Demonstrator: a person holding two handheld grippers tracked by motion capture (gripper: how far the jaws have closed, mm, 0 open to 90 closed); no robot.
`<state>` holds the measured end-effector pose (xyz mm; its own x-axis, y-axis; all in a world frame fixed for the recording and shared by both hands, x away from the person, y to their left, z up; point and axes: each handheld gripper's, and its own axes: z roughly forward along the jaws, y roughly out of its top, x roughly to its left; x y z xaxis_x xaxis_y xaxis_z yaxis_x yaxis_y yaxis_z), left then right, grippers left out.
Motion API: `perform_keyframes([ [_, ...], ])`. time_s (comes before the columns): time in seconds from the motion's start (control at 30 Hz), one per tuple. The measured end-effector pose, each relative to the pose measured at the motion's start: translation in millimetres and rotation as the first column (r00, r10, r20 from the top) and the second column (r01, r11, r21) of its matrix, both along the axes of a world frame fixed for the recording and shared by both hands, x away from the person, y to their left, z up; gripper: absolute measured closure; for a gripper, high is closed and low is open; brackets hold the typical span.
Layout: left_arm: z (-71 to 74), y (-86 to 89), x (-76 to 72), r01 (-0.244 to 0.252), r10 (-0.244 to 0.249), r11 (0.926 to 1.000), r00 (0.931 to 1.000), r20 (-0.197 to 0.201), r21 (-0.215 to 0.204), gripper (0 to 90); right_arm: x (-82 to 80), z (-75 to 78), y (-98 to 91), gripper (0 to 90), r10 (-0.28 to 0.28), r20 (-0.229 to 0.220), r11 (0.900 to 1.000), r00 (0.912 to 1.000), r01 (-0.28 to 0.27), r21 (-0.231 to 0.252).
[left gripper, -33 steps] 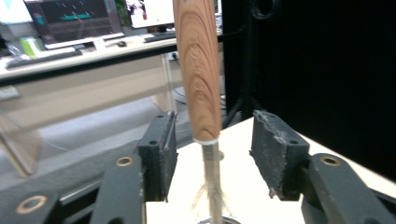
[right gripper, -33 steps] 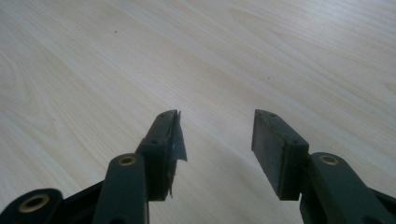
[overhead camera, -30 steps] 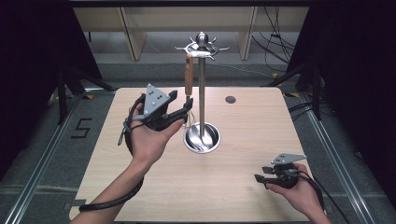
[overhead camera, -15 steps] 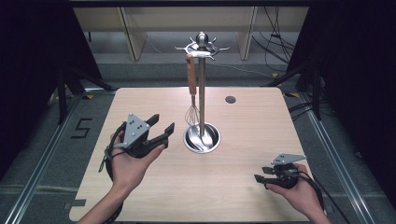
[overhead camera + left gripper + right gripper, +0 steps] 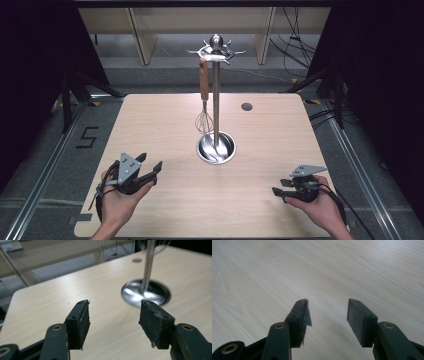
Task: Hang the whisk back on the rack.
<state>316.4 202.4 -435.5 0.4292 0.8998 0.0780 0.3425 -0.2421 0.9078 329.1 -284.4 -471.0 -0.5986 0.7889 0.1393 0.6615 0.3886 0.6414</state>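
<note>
A steel utensil stand (image 5: 216,100) with a round base (image 5: 216,148) rises from the middle of the wooden table (image 5: 150,120). A whisk with a brown wooden handle (image 5: 203,95) hangs from a hook at the stand's top. My left gripper (image 5: 150,164) rests open at the table's front left, pointing toward the stand, nothing between its jaws. In the left gripper view the gripper (image 5: 113,315) is open and the stand's base (image 5: 146,292) lies ahead. My right gripper (image 5: 278,192) sits open at the front right, and its own view has it (image 5: 327,311) open over bare wood.
A small dark round hole (image 5: 246,106) marks the tabletop behind and right of the stand. Wooden shelving legs (image 5: 142,35) stand beyond the far edge. Metal floor rails (image 5: 45,170) run along both sides of the table.
My left gripper has drawn back from beside the hanging whisk to the table's front left, empty and open. The whisk stays on its hook. The right gripper has not moved.
</note>
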Motion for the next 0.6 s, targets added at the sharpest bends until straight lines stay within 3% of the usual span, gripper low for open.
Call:
perform_keyframes([
  [0.03, -6.0, 5.5, -0.7, -0.002, 0.002, 1.0, 0.9999, -0.017, 0.007, 40.3, 0.5, -0.4, -0.2, 51.3, 0.005, 0.006, 1.0, 1.0, -0.005, -0.001],
  [0.07, -10.7, 9.8, -1.2, -0.01, 0.011, 0.9998, 0.9997, -0.023, 0.016, 40.2, 2.4, -2.9, -1.0, 51.3, 0.017, 0.04, 0.9999, 0.9991, -0.017, 0.004],
  [0.17, -20.2, 18.9, -3.0, -0.021, 0.023, 0.9988, 0.9988, -0.044, 0.044, 40.6, 1.9, -2.1, -1.0, 51.3, 0.015, 0.026, 0.9999, 0.9996, -0.015, -0.003],
  [0.2, -28.6, 26.0, -3.4, -0.028, 0.03, 0.9992, 0.9958, -0.087, 0.027, 41.0, 3.0, -3.3, -1.9, 51.2, 0.027, 0.049, 0.9996, 0.9985, -0.026, -0.013],
  [0.23, -28.6, 26.0, -3.4, -0.028, 0.03, 0.9992, 0.9958, -0.087, 0.027, 41.2, 3.0, -3.3, -1.9, 51.2, 0.027, 0.049, 0.9996, 0.9985, -0.026, -0.013],
  [0.27, -30.4, 28.9, -2.2, -0.03, 0.03, 0.9995, 0.9936, -0.109, 0.006, 41.2, 2.4, -1.3, -2.0, 51.2, 0.022, 0.024, 0.9997, 0.9995, -0.022, -0.01],
  [0.37, -30.1, 31.7, 2.5, -0.031, 0.029, 0.9995, 0.9943, -0.102, -0.009, 41.2, 2.9, -1.9, -2.6, 51.1, 0.013, 0.017, 0.9999, 0.9998, -0.013, -0.005],
  [0.4, -31.1, 32.7, 4.3, -0.036, 0.033, 0.9991, 0.9939, -0.105, -0.024, 41.2, 5.4, -4.3, -5.0, 51.0, 0.052, 0.011, 0.9981, 0.9986, -0.052, 0.032],
  [0.43, -31.1, 32.7, 4.3, -0.036, 0.033, 0.9991, 0.9939, -0.105, -0.024, 41.1, 6.2, -4.7, -5.7, 51.0, 0.057, 0.025, 0.998, 0.9981, -0.058, 0.024],
  [0.47, -32.9, 34.9, 4.7, -0.031, 0.028, 0.9994, 0.9924, -0.12, -0.018, 41.2, 5.0, -2.4, -6.2, 50.7, 0.049, -0.021, 0.9983, 0.9986, -0.048, 0.033],
  [0.5, -34.2, 35.0, 4.8, -0.035, 0.031, 0.999, 0.9916, -0.125, -0.027, 41.2, 5.4, -2.7, -6.7, 50.6, 0.05, -0.021, 0.9982, 0.9985, -0.049, 0.035],
  [0.53, -34.2, 36.3, 4.7, -0.031, 0.029, 0.9994, 0.9908, -0.133, -0.015, 41.2, 6.1, -4.3, -7.1, 50.5, 0.049, 0.007, 0.9985, 0.9988, -0.049, 0.026],
  [0.57, -34.2, 36.3, 4.7, -0.031, 0.029, 0.9994, 0.9908, -0.133, -0.015, 41.2, 4.9, -5.5, -4.2, 50.4, 0.003, 0.037, 0.9997, 0.9993, -0.004, 0.023],
  [0.6, -35.0, 36.2, 4.7, -0.034, 0.031, 0.9993, 0.9906, -0.133, -0.017, 41.2, 4.6, -4.6, -4.6, 50.3, -0.006, 0.024, 0.9999, 0.9997, 0.005, 0.013],
])
